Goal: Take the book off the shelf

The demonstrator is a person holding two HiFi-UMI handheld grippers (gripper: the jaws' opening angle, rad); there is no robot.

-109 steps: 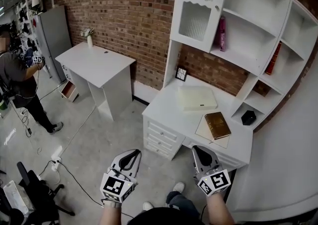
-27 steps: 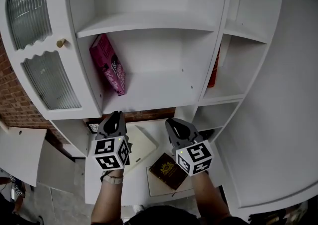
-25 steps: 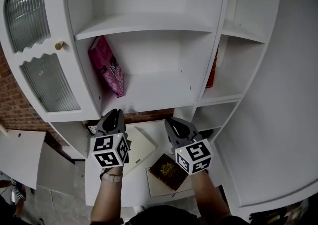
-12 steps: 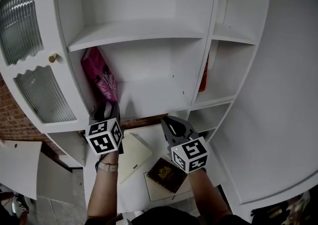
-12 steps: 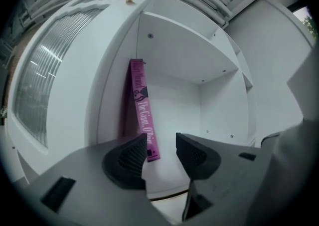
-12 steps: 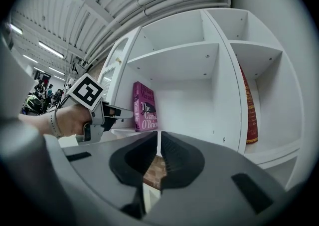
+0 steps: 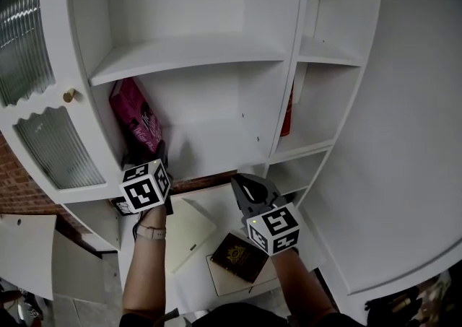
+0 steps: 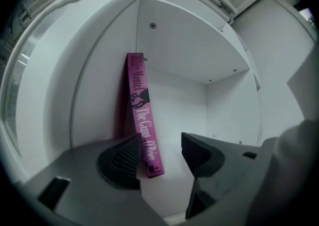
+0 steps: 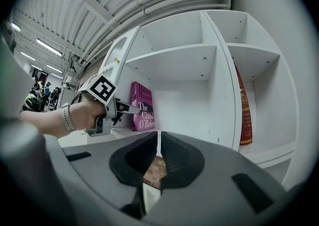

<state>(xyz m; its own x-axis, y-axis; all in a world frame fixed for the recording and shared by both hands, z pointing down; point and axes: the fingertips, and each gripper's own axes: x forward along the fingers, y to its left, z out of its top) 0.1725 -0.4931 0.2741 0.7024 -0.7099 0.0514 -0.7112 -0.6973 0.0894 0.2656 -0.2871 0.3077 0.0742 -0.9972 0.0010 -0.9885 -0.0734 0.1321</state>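
A pink book (image 7: 133, 116) leans against the left wall of the lower middle shelf (image 7: 216, 146). In the left gripper view its spine (image 8: 142, 115) stands upright just ahead, its lower end in line with the gap between the jaws. My left gripper (image 7: 160, 154) (image 8: 160, 151) is at the shelf's front edge. Its jaws are opening and the pads (image 8: 127, 156) do not touch the book. My right gripper (image 7: 253, 187) (image 9: 159, 146) hangs lower, over the desk, shut with nothing in it. The right gripper view also shows the pink book (image 9: 142, 113).
A red book (image 7: 287, 116) (image 9: 242, 105) stands in the narrow right compartment. A glass-fronted cabinet door (image 7: 36, 102) with a brass knob (image 7: 68, 94) is left of the shelf. On the desk below lie a cream flat box (image 7: 189, 224) and a brown book (image 7: 234, 257).
My left gripper has risen and moved forward to the shelf edge by the pink book. The right gripper has kept its place over the desk.
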